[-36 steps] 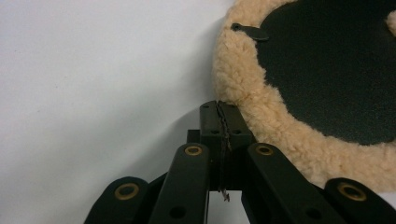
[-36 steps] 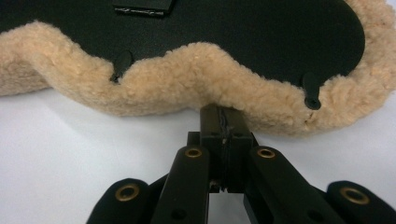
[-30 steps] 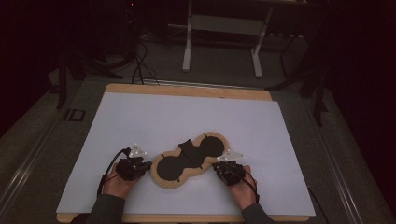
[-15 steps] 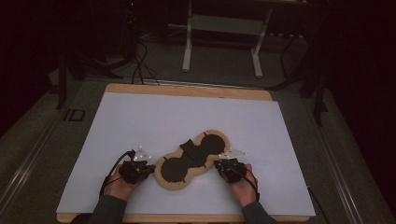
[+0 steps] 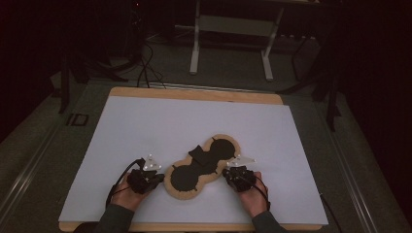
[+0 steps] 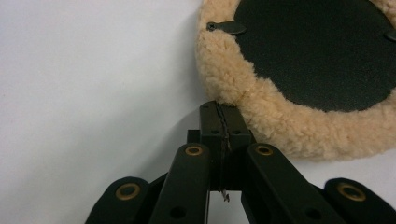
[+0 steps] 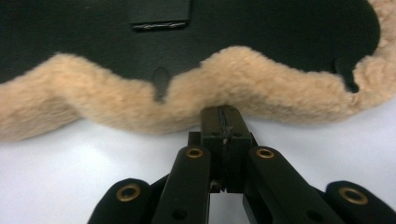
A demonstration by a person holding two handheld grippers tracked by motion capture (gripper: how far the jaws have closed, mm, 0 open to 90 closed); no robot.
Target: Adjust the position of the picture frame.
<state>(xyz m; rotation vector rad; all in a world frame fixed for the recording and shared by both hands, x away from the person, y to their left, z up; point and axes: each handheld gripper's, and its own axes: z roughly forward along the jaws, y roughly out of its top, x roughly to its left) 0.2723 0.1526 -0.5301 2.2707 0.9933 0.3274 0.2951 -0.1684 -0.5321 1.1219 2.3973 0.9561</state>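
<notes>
1. While you hold a gripper in each hand, a peanut-shaped fleece pad lies dark side up on the white surface, near its front edge, between your hands.
2. Your left gripper sits at the pad's near-left lobe, jaws closed together; in the left gripper view its tips touch the tan fleece rim (whether any fleece is pinched, I cannot tell).
3. Your right gripper sits at the pad's right side, jaws also closed, tips touching the rim near the waist.
4. A small black strap lies across the pad's middle.
</notes>
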